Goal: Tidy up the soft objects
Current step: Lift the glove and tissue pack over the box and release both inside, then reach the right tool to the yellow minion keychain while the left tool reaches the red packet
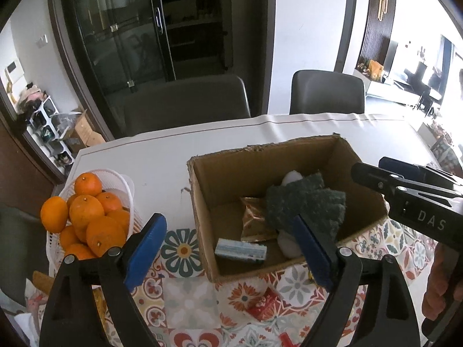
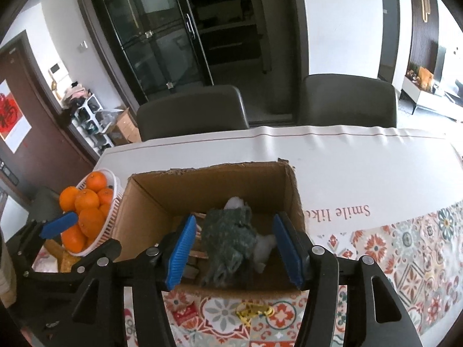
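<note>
Leftmost, a white basket [image 1: 124, 182] of oranges [image 1: 86, 211] sits at the tabletop [image 1: 162, 162] edge, just beside the cardboard box [image 1: 202, 202]; in the right wrist view the same basket [image 2: 111, 217] lies left of the box [image 2: 139, 217].

Left gripper [image 1: 228, 248]: jaws spread wide, blue pads well apart, nothing between them. One pad sits over the patterned cloth [image 1: 185, 295] near the oranges, the other over the box's near wall. It appears in the right wrist view as a blue pad at far left, in front of the oranges.

Box: open top, torn upper edges, standing partly on the patterned cloth and partly on the plain white cover. Contents, left to right in the left wrist view: a small blue-and-white packet [image 1: 240, 251] lying flat near the front wall; a gold foil pouch [image 1: 254, 217] behind it; a dark green knitted cloth [image 1: 306, 202] bunched on top of white soft items [image 1: 289, 245], one white piece also showing behind the cloth.

Right gripper [image 2: 231, 248]: jaws parted over the box, pads on either side of the green cloth [image 2: 228, 243] but not pressing on it; the cloth lies loose inside the box. From the left wrist view the black body of this gripper [image 1: 405, 190] reaches in from the right above the box rim, with a hand [image 1: 439, 283] on its handle.

Near front, on the patterned cloth: a red packet [image 1: 264, 306] and a small yellow item [image 2: 254, 310], outside the box.
</note>
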Motion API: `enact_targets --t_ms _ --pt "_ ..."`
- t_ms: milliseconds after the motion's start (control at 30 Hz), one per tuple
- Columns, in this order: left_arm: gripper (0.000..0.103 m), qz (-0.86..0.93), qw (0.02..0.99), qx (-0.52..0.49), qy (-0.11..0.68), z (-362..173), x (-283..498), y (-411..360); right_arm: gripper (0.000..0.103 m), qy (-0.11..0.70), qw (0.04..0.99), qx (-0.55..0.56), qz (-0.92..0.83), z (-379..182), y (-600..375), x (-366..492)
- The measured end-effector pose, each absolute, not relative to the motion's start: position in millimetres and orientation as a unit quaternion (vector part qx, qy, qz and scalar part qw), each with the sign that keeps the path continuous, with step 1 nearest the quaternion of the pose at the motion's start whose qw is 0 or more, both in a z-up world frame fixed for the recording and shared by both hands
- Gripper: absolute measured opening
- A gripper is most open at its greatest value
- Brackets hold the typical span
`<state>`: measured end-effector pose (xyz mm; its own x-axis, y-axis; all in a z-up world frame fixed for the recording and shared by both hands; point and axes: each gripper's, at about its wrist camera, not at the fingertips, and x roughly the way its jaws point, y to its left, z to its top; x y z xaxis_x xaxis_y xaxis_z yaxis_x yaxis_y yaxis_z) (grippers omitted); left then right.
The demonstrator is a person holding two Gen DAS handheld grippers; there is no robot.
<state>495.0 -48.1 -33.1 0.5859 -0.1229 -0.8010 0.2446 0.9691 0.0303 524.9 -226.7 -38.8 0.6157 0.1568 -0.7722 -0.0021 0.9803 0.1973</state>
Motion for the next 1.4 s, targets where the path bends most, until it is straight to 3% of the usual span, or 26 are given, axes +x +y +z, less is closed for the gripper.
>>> enact_targets --t_ms 433,1200,1400 --pt "0.091 -0.119 0.888 0.073 0.437 -27.5 435.0 -50.7 0.060 0.430 0.897 0.092 0.048 -34.8 -231.1 463.9" --pt "0.091 -0.141 0.853 0.077 0.497 -81.0 357.1 -52.4 0.061 0.462 0.883 0.069 0.048 -81.2 -231.7 396.9" --pt "0.090 -0.160 0.845 0.084 0.503 -100.8 366.7 -51.3 0.068 0.478 0.875 0.060 0.047 -106.9 -229.1 404.1"
